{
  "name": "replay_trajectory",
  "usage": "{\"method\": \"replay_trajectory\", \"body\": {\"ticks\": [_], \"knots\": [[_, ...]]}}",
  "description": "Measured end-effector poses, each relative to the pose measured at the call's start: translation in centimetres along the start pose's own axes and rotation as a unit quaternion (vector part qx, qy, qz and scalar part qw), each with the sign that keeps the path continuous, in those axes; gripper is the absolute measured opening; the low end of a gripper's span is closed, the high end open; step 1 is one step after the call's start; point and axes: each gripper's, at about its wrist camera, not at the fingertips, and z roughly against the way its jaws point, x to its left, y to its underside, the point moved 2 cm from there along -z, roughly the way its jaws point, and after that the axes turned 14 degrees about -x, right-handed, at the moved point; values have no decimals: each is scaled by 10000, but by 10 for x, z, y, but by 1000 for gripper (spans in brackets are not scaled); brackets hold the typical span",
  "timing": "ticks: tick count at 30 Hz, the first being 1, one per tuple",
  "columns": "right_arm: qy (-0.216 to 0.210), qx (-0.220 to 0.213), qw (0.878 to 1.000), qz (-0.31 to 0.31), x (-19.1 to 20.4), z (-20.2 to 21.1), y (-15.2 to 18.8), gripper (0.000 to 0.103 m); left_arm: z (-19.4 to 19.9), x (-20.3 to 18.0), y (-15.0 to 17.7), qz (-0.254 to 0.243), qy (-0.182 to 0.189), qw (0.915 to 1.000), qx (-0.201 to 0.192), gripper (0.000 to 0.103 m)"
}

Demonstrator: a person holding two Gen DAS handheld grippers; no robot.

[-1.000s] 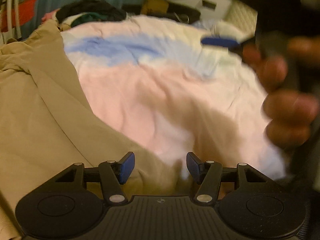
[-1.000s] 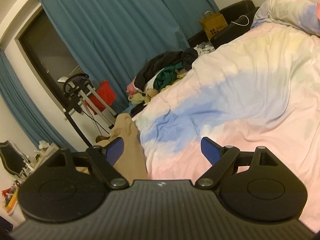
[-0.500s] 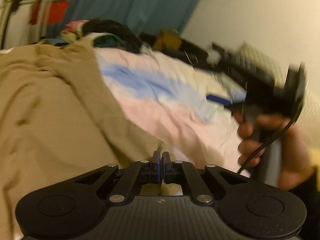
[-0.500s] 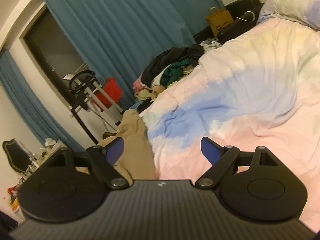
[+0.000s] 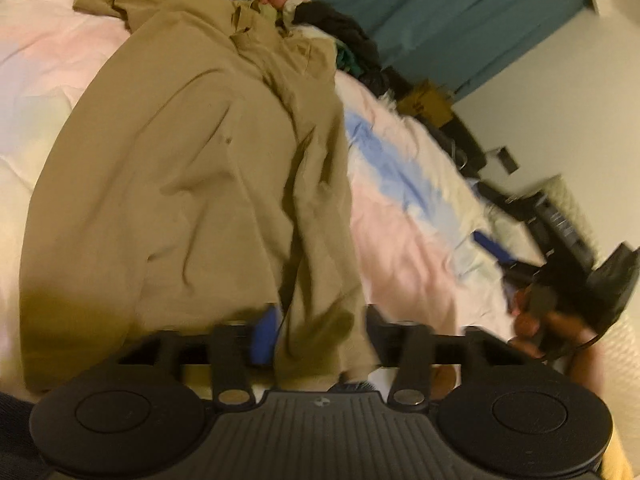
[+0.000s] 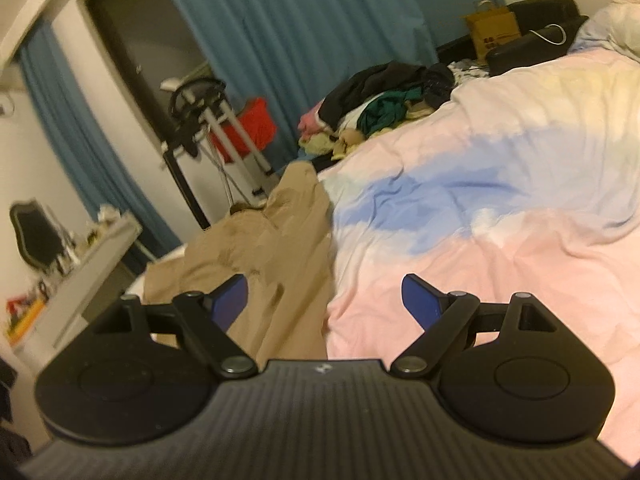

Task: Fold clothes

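Right wrist | pastel duvet (image 6: 500,208) | teal curtains (image 6: 304,28) behind

Left gripper (image 5: 318,336): black body, blue-padded fingers (image 5: 265,336), pitched down, jaws opening. A fold of tan fabric hangs in the gap between them; the pads don't look pressed on it, though motion blur smears the tips, and the right one is mostly dark.

Right gripper (image 6: 325,300): same black build, blue fingers (image 6: 418,300) spread wide, nothing between them, aimed shallowly downward.

From the left wrist view, the right gripper (image 5: 496,250) sits far right, one blue finger leading toward the left, body blurred. The person's right hand (image 5: 548,326) is wrapped around its handle, with a black cable looping just below.
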Motion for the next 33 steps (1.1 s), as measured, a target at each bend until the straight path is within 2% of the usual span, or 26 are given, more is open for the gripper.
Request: {"method": "replay_trajectory", "body": {"ticks": [2,5,7,10,12,14,18,20,21,22,26,27,28,30,31,33], "knots": [[4,113,9999,100,5,-5,4,86,-6,0,-1,5,16,10000,44,66],[-36,263,9995,164,9,-12,11,86,-25,-2,2,89,-6,9996,267,64],[-94,311,9993,198,14,-14,16,86,-34,-10,6,-25,60,9994,347,62],[-417,364,9981,274,27,-26,17,86,-38,-15,13,-275,-15,9990,362,45],[-742,448,9957,317,40,-42,14,86,-40,-12,17,-286,-12,9987,413,28],[-1041,584,9921,392,57,-68,11,81,-37,-8,20,-250,27,9989,388,16],[-1058,1054,9840,973,89,-144,26,65,-30,-5,23,-372,114,9991,193,8],[-966,1115,9792,1396,101,-180,41,59,-27,-5,26,-518,98,9985,132,6],[-923,1139,9767,1566,106,-196,48,51,-25,-5,28,-587,91,9982,102,5],[-919,1170,9745,1680,109,-208,54,49,-24,-5,30,-604,80,9981,91,5],[-744,1134,9675,2134,115,-245,77,48,-26,-2,34,-499,24,9987,97,4],[-696,1130,9659,2222,116,-254,82,41,-26,-1,34,-477,12,9988,87,3],[-620,1157,9680,2138,112,-261,85,27,-26,0,34,-455,1,9989,77,3],[-505,1147,9714,2018,108,-268,86,13,-24,1,34,-422,8,9991,56,3],[-532,1104,9719,2011,108,-269,85,10,-22,0,35,-428,26,9991,48,3],[-659,933,9742,1949,113,-270,77,9,-18,-5,37,-476,83,9988,32,3]]}}
